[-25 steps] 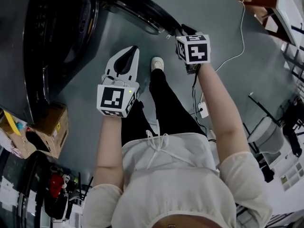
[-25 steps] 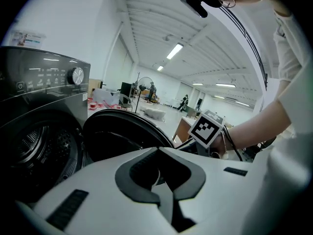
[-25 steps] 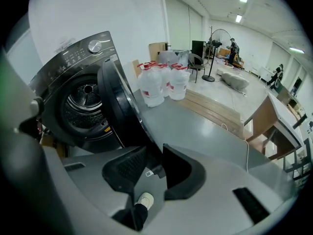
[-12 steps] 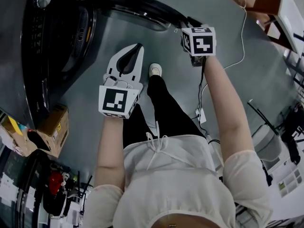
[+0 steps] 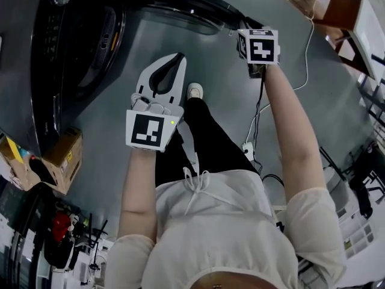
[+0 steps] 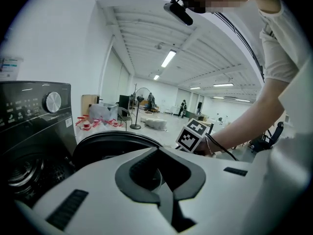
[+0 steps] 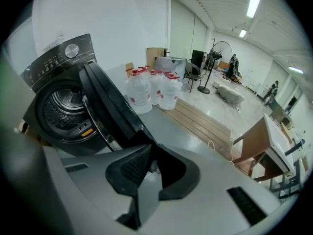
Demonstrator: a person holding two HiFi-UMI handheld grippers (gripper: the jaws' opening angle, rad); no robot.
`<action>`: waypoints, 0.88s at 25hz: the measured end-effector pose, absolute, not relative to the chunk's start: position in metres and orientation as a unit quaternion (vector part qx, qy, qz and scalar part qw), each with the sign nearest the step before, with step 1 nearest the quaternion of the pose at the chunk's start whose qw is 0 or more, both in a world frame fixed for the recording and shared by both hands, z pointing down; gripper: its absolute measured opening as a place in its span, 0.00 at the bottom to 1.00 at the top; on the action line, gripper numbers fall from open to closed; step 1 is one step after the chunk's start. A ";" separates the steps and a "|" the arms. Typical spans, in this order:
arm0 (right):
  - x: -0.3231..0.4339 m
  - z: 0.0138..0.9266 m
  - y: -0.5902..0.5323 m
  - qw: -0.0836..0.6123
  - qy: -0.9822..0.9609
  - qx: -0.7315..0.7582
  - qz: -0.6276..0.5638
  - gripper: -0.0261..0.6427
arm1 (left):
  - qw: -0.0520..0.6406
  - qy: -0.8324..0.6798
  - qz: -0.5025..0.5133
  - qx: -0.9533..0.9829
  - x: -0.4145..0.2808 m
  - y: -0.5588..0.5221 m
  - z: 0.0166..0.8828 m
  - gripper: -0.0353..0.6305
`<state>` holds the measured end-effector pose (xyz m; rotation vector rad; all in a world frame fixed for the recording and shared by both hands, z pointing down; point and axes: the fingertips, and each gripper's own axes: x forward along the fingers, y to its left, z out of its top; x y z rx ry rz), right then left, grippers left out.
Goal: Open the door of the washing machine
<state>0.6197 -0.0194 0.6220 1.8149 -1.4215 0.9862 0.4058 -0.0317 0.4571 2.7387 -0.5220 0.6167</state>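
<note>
The dark washing machine [image 5: 60, 53] stands at the left, and its round door [image 5: 180, 8] is swung well out from the drum [image 7: 61, 104]. My right gripper [image 5: 242, 30] is at the door's free edge. In the right gripper view the door [image 7: 107, 106] runs down into the gripper's tips [image 7: 150, 148]. The jaws are closing, nearly together, with the door's rim caught at the tips. My left gripper [image 5: 173, 59] hangs over the floor in front of the machine, shut and empty. From it I see the door rim [image 6: 107, 141] beyond its tips [image 6: 157, 151].
A cardboard box [image 5: 63, 161] lies left of the person. A white cable [image 5: 307, 47] and power strip [image 5: 248, 149] cross the floor at the right, near a wooden table [image 5: 343, 11]. Water bottles [image 7: 146, 92] and a wooden pallet [image 7: 205, 121] stand beyond the door.
The door has swung further out, and my right gripper has gone with its edge, up and to the right in the head view. My left gripper has shifted slightly up and right.
</note>
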 end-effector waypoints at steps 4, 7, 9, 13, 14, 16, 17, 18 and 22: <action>0.606 0.607 -0.015 0.337 -0.539 0.688 0.351 0.05 | 0.151 -0.198 0.204 0.947 0.382 -0.031 0.450 0.09; 0.583 0.589 -0.013 0.340 -0.567 0.667 0.344 0.05 | 0.145 -0.212 0.195 0.947 0.365 -0.031 0.435 0.09; 0.565 0.572 -0.019 0.326 -0.589 0.657 0.340 0.05 | 0.137 -0.222 0.187 0.947 0.352 -0.033 0.425 0.09; 0.522 0.528 -0.037 0.300 -0.636 0.638 0.313 0.05 | 0.131 -0.241 0.167 0.947 0.324 -0.039 0.396 0.09; 0.510 0.515 -0.041 0.296 -0.647 0.635 0.300 0.05 | 0.126 -0.246 0.163 0.947 0.315 -0.040 0.387 0.09; 0.487 0.487 -0.048 0.287 -0.667 0.630 0.275 0.05 | 0.109 -0.257 0.157 0.947 0.296 -0.040 0.369 0.09; 0.475 0.473 -0.051 0.281 -0.676 0.628 0.264 0.05 | 0.099 -0.264 0.155 0.947 0.286 -0.039 0.359 0.09; 0.463 0.459 -0.053 0.274 -0.686 0.625 0.253 0.05 | 0.091 -0.272 0.153 0.946 0.275 -0.038 0.350 0.09; 0.406 0.407 -0.064 0.246 -0.729 0.603 0.211 0.05 | 0.083 -0.313 0.143 0.935 0.223 -0.036 0.316 0.09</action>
